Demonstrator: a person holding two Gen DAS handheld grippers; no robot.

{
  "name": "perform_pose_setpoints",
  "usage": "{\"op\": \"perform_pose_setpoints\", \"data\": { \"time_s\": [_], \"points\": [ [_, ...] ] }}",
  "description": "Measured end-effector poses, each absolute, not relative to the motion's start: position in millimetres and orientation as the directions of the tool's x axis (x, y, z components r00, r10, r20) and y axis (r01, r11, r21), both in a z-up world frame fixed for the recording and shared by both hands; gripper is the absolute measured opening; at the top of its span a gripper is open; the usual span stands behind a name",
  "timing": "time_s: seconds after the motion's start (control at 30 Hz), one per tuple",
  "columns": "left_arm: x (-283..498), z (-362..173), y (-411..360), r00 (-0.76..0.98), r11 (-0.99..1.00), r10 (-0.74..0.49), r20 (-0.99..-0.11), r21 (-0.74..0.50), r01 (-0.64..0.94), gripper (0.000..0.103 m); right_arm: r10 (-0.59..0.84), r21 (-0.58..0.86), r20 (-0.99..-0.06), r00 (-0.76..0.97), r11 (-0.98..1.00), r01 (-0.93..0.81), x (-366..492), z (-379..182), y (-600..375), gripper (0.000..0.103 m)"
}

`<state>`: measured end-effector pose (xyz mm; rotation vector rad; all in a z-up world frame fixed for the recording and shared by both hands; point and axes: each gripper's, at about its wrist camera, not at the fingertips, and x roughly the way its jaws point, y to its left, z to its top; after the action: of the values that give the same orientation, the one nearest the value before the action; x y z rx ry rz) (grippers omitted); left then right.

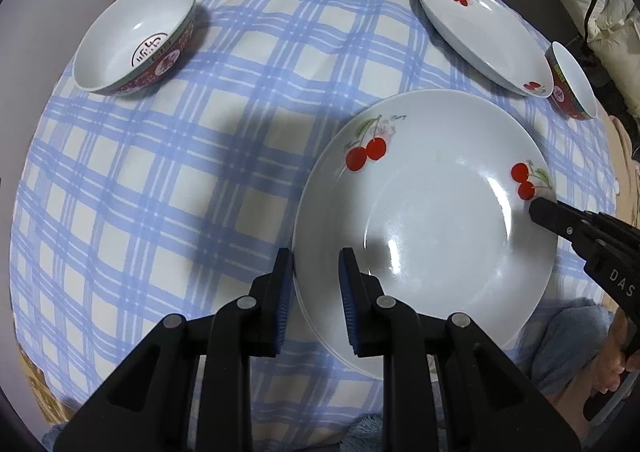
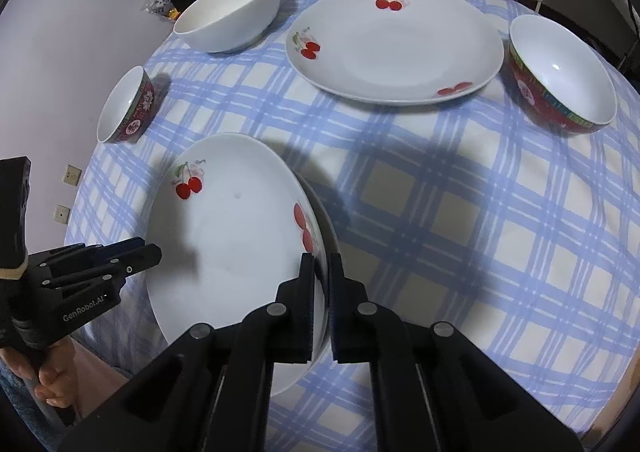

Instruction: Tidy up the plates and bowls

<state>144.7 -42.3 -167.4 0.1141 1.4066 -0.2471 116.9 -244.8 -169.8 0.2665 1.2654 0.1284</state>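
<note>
left wrist view: my left gripper (image 1: pixel 316 284) has its jaws spread, straddling the near rim of the near cherry plate (image 1: pixel 432 220); there seems to be another rim beneath it, so i judge a stack is begun.
right wrist view: my right gripper (image 2: pixel 322 284) is pinching that plate's right rim.
still loose: second cherry plate (image 2: pixel 394 48), white bowl (image 2: pixel 230 14), large red bowl (image 2: pixel 562 78), small red bowl (image 2: pixel 126 110), all apart on the checked cloth (image 2: pixel 460 220).
progress: early, i judge; bowls unnested.
</note>
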Motion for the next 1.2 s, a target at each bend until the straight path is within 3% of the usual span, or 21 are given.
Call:
{"op": "perform_pose_setpoints", "data": {
  "time_s": [0.23,0.73,1.2],
  "points": [
    [143.4,-166.5,-41.4,0.145,0.97,-0.075,-0.987,-0.039,0.241,0.022,0.176,0.199,-0.926,0.335,0.979,0.037,113.1,-169.8,-237.5,0.008],
    [141.0,-173.3,-52.7,0.169,0.962,-0.012,-0.986,0.035,0.272,0.022,0.173,0.213,-0.922,0.347,0.974,0.08,108.9,-171.6,-243.7,0.008],
    [132.1,-147.5,-51.6,0.258,0.969,-0.045,-0.965,0.021,0.245,0.025,0.13,0.185,-0.905,0.406,0.978,0.099,106.1,-155.6,-252.9,0.008]
  ]
}}
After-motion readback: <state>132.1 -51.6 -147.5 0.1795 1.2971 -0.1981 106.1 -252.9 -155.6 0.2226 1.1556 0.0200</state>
